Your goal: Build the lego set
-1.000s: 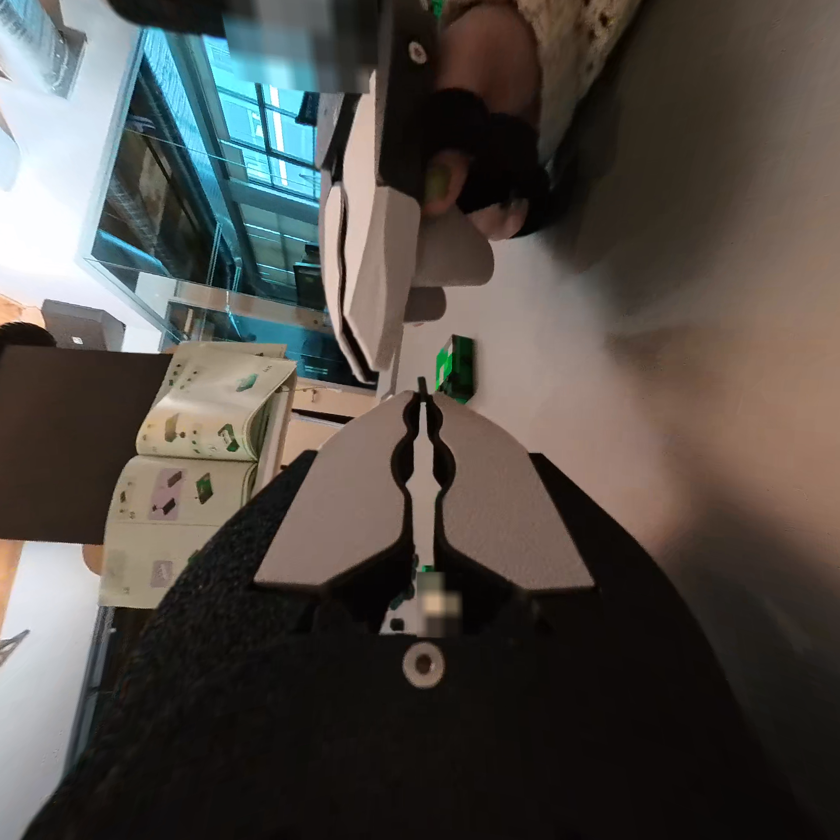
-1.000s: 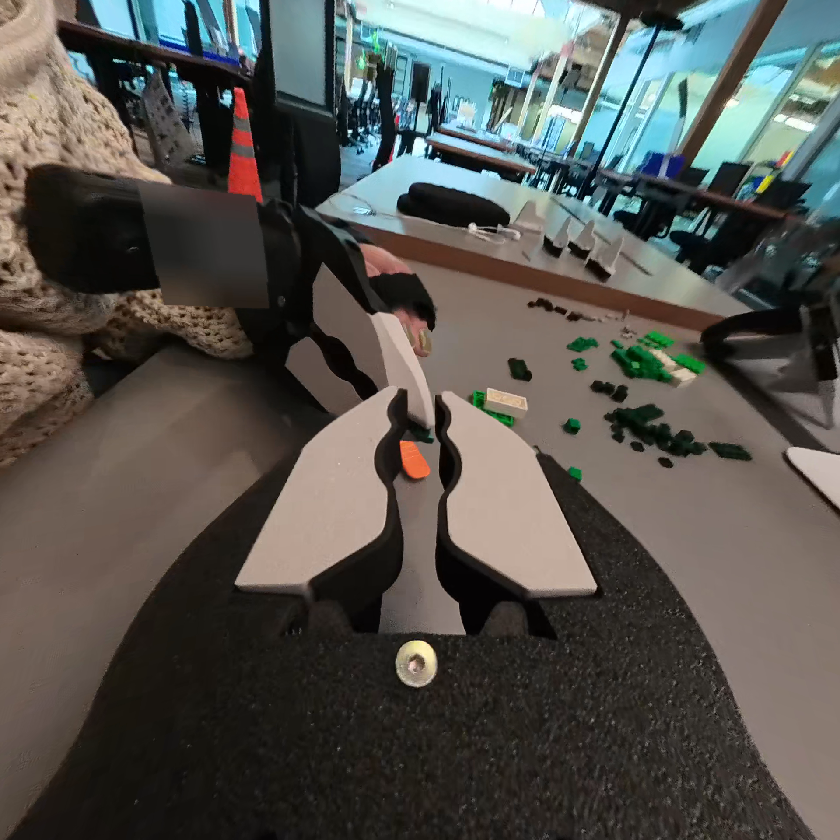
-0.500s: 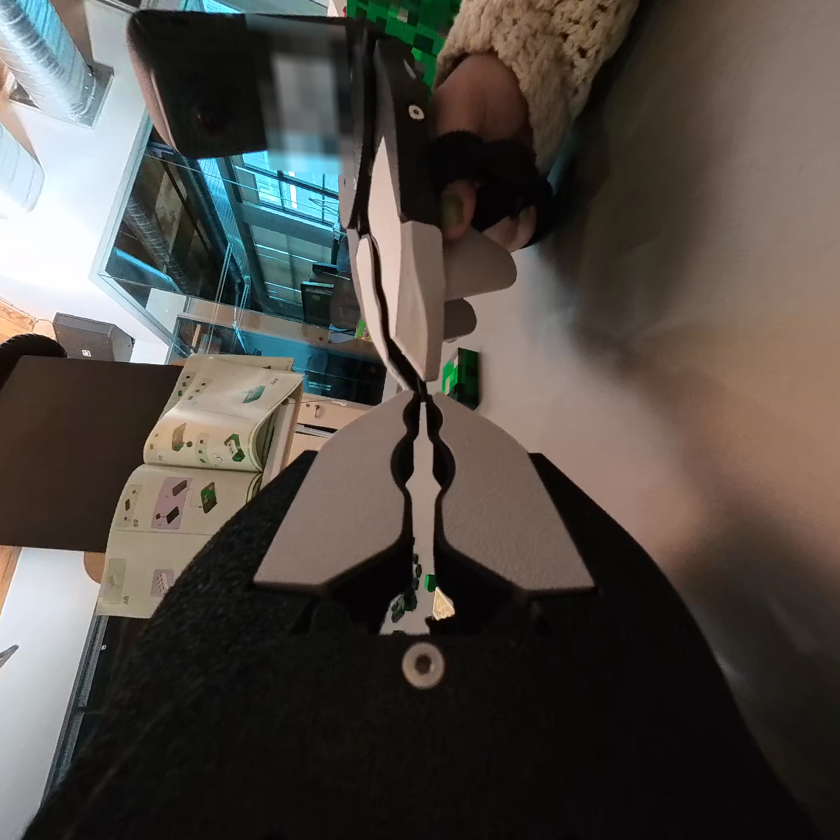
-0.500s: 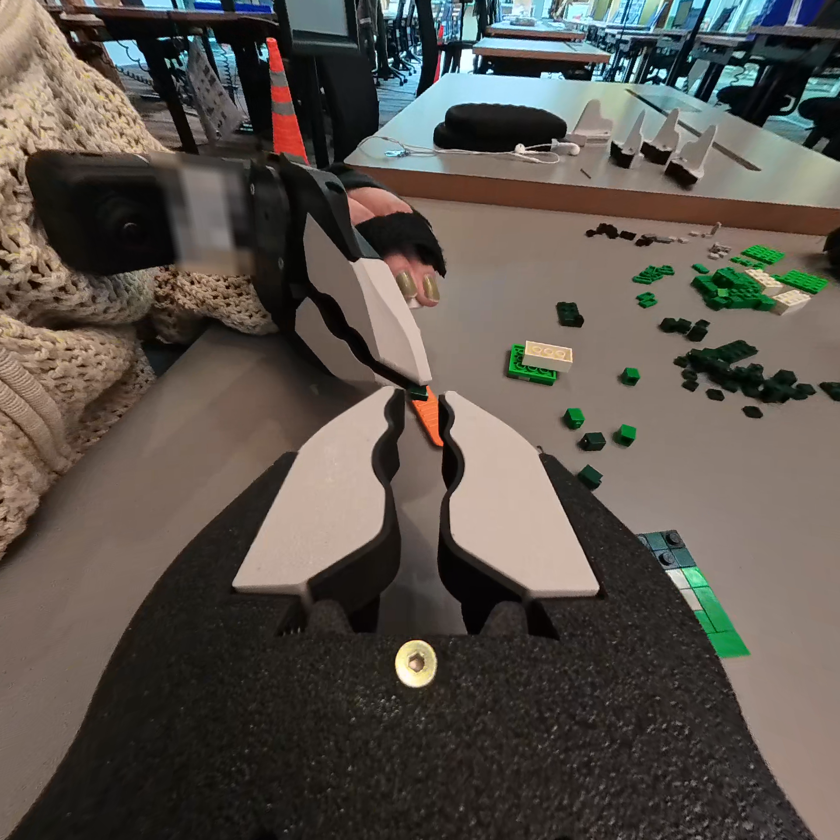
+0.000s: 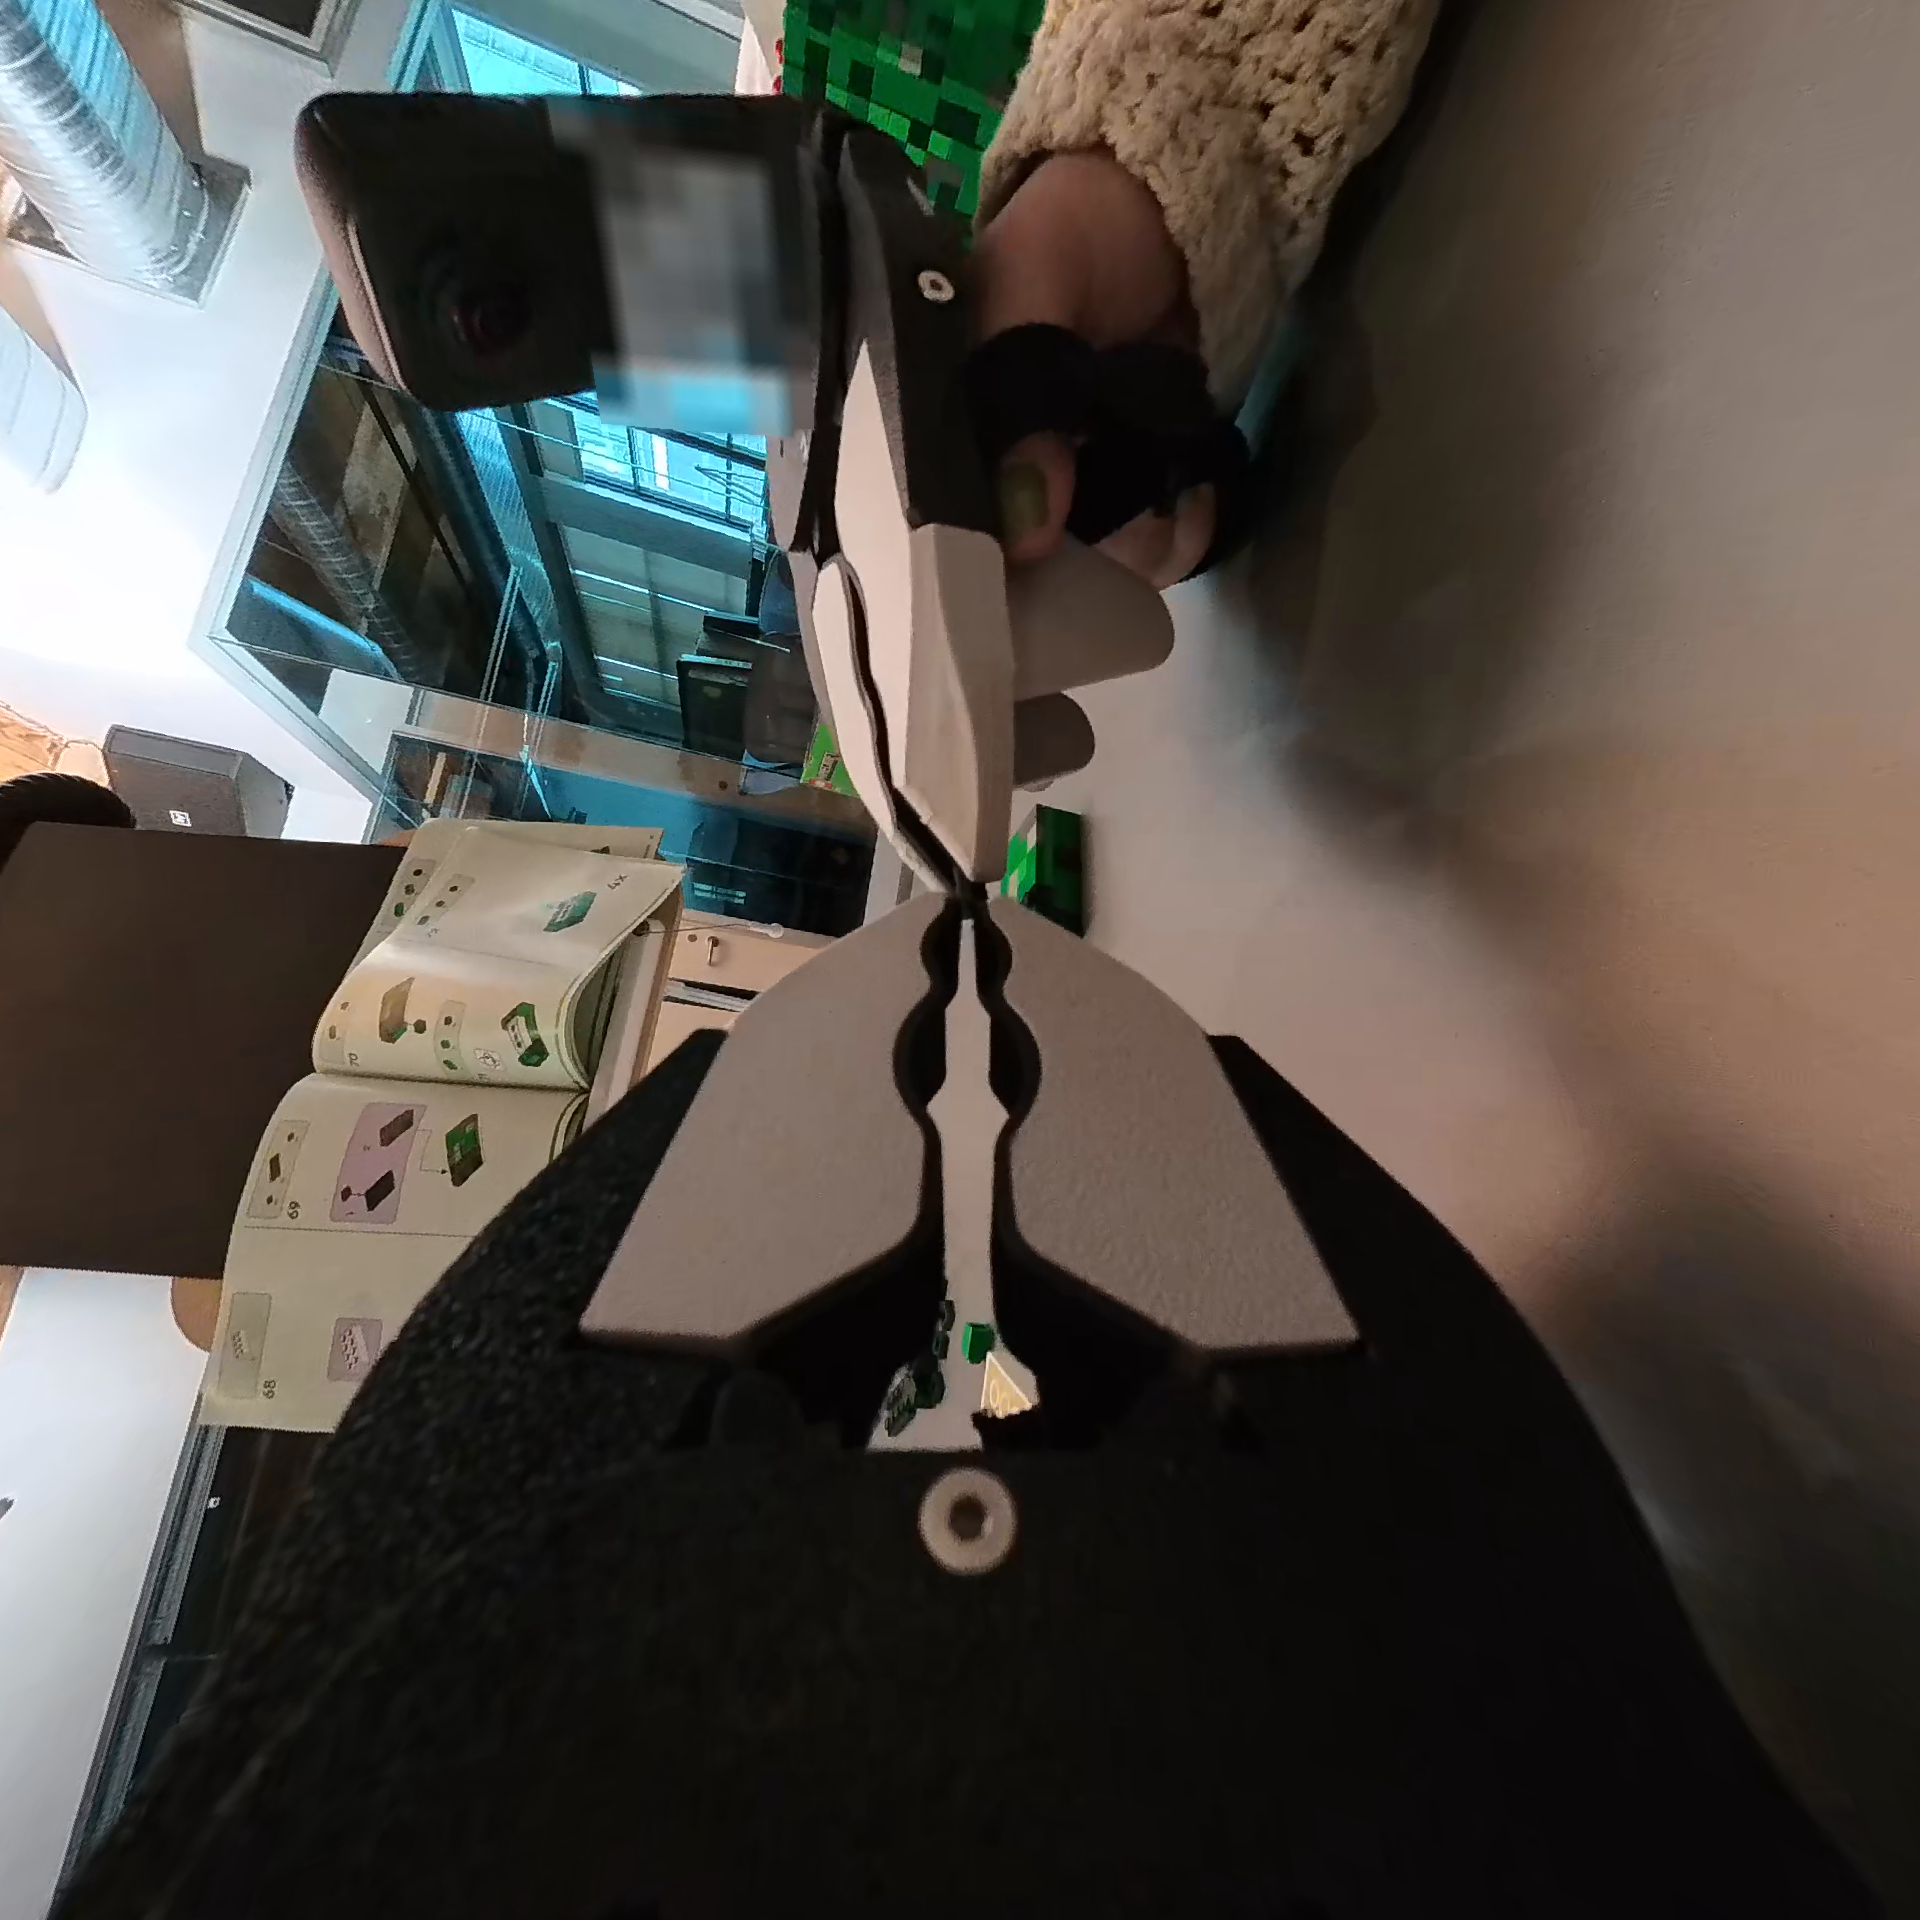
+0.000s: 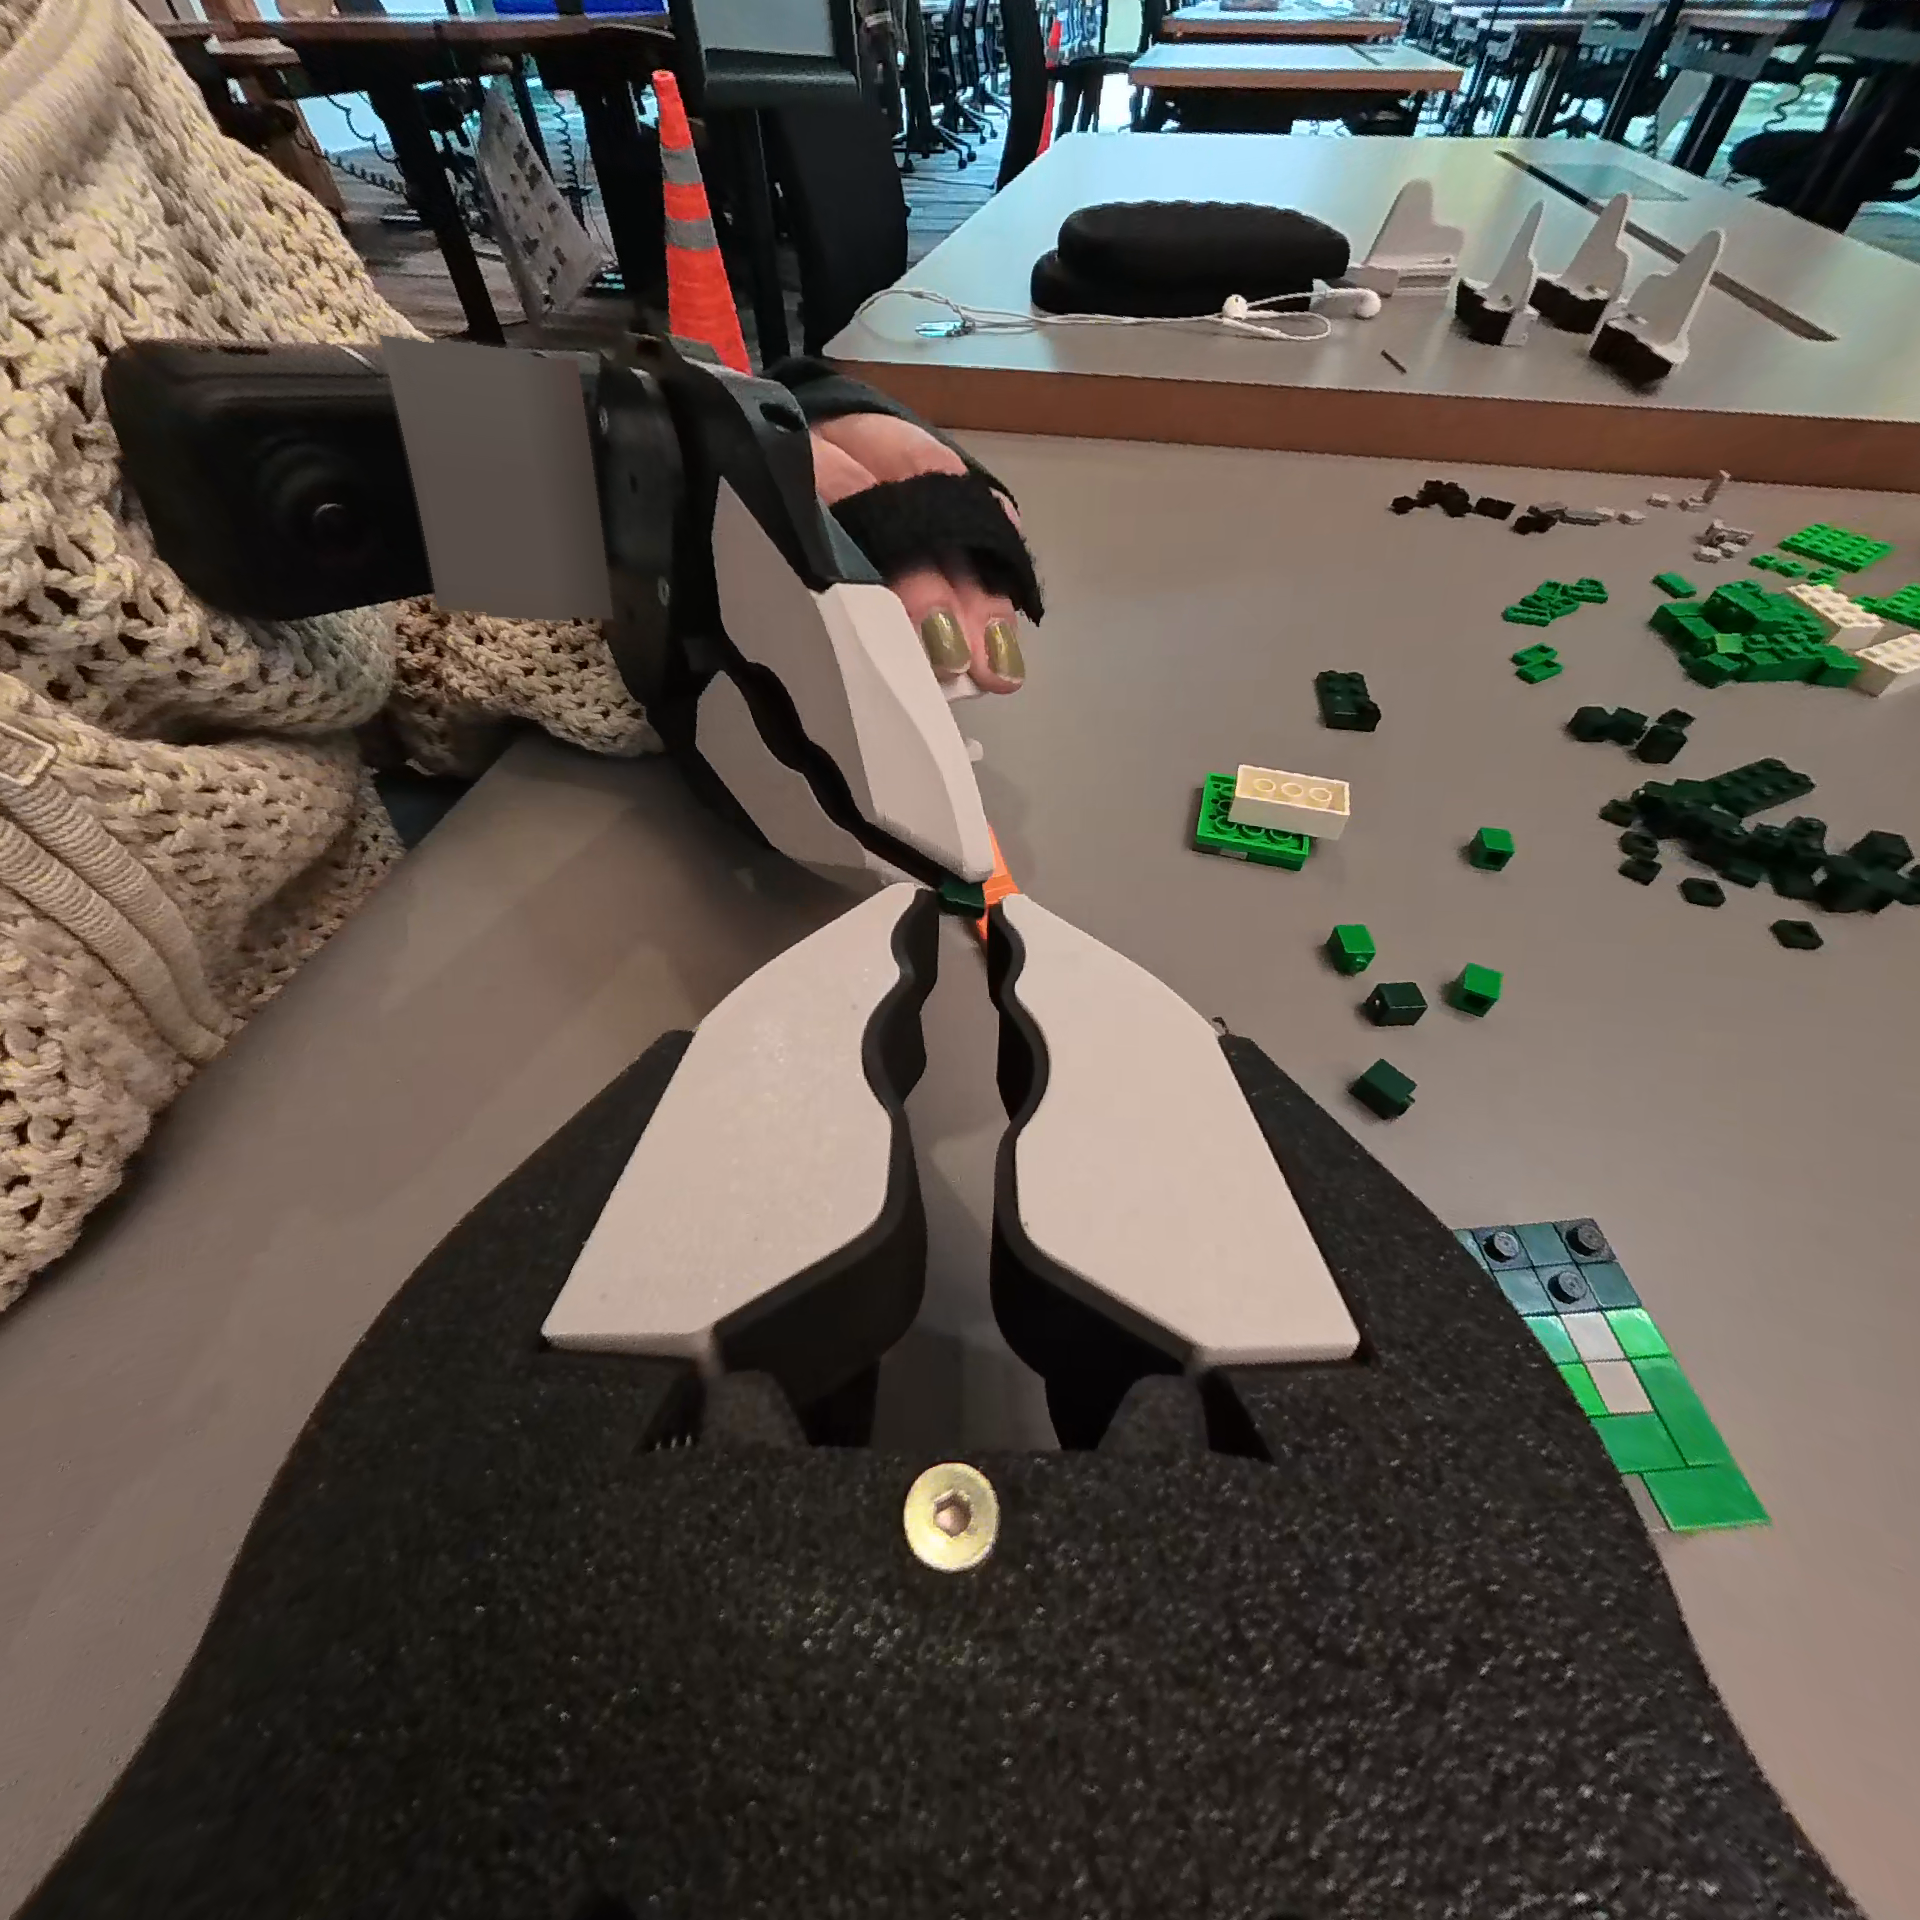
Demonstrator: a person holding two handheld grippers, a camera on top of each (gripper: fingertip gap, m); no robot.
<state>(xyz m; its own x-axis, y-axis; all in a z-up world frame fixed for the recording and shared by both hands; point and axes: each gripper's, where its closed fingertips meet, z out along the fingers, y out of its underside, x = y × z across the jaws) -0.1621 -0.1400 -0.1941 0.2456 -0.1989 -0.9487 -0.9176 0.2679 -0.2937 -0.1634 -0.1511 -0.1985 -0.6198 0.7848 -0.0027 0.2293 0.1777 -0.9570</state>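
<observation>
In the right wrist view my right gripper (image 6: pixel 961 912) is shut on a thin orange piece (image 6: pixel 995 881) at its tips. My left gripper (image 6: pixel 940 868) comes in from the upper left, shut on a small dark green brick (image 6: pixel 958 896), which touches the orange piece. The two grippers meet tip to tip above the grey table (image 6: pixel 1195 1039). In the left wrist view, which is rolled sideways, my left gripper (image 5: pixel 964 914) has its jaws nearly closed, with something dark at the tips. The right gripper (image 5: pixel 935 883) points down at it.
A green plate with a white brick (image 6: pixel 1262 821), loose green bricks (image 6: pixel 1392 997), dark green (image 6: pixel 1766 831) and green-white (image 6: pixel 1787 634) piles lie to the right. A flat green mosaic build (image 6: pixel 1621 1382) lies near the front right. An open instruction booklet (image 5: pixel 468 1091) stands behind.
The two grippers have closed in on each other until their tips meet. The dark green brick now touches the orange piece. The right wrist view has tilted down toward the table.
</observation>
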